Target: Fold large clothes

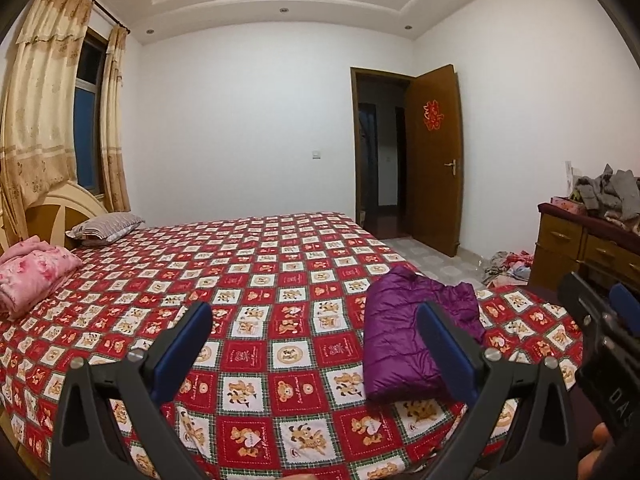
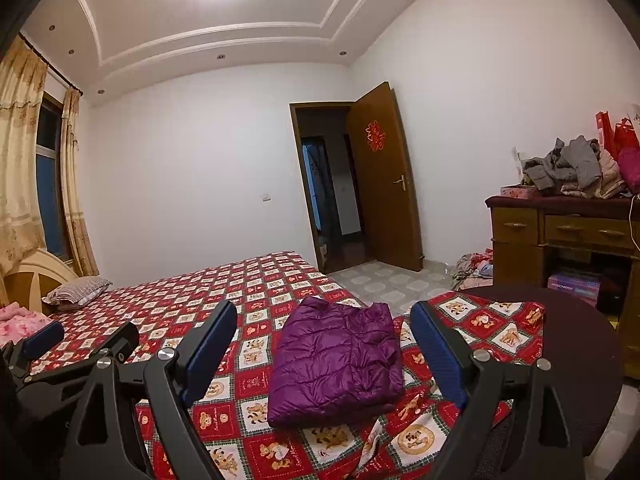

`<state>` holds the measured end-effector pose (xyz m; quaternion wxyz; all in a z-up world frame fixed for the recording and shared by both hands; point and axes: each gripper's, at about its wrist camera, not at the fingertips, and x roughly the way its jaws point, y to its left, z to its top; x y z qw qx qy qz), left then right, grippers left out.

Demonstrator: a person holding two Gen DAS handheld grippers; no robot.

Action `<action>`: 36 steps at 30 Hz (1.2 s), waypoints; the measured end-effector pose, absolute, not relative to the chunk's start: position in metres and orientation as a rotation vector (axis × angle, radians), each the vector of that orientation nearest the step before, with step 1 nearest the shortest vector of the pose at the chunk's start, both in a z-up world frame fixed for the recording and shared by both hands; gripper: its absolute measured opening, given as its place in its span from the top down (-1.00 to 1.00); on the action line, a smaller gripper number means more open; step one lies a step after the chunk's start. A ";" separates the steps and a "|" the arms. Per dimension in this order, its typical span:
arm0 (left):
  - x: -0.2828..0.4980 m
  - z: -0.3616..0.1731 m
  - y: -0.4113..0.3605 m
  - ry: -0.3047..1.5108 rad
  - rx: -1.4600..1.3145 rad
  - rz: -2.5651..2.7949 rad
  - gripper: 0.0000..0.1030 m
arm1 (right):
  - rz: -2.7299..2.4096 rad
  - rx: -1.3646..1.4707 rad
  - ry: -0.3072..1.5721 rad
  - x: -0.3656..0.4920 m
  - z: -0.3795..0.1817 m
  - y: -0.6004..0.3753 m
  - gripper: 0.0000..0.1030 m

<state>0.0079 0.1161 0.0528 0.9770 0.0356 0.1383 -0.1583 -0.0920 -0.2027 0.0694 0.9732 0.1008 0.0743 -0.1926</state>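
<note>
One purple jacket (image 2: 334,364), one pillow (image 1: 105,229), one pink bundle (image 1: 34,274) (folded), one door (image 2: 386,178).

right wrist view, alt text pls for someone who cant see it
A folded purple puffer jacket lies on a red bear-print bedspread, framed by the right tongs, open and empty. Behind are an open wooden door and a clothes-piled dresser.

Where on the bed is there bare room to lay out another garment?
The broad middle of the bed is free, between the pink bedding and pillow and the purple jacket. The dresser top is crowded.
</note>
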 end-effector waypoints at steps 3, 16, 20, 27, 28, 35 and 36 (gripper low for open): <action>0.009 0.053 0.117 0.286 0.067 -0.319 -1.00 | -0.388 0.206 0.152 -0.092 0.070 -0.203 -0.72; 0.004 0.050 0.113 0.239 0.127 -0.312 -1.00 | -0.396 0.198 0.152 -0.092 0.069 -0.202 -0.72; 0.013 0.049 0.116 0.277 0.103 -0.295 -1.00 | -0.394 0.202 0.161 -0.091 0.068 -0.203 -0.72; 0.014 0.046 0.115 0.301 0.118 -0.293 -1.00 | -0.393 0.209 0.169 -0.089 0.067 -0.205 -0.72; 0.014 0.046 0.115 0.304 0.118 -0.299 -1.00 | -0.392 0.210 0.169 -0.089 0.067 -0.205 -0.72; 0.017 0.046 0.117 0.320 0.108 -0.304 -1.00 | -0.394 0.213 0.170 -0.089 0.066 -0.206 -0.72; 0.017 0.046 0.117 0.320 0.105 -0.304 -1.00 | -0.394 0.213 0.170 -0.089 0.066 -0.206 -0.72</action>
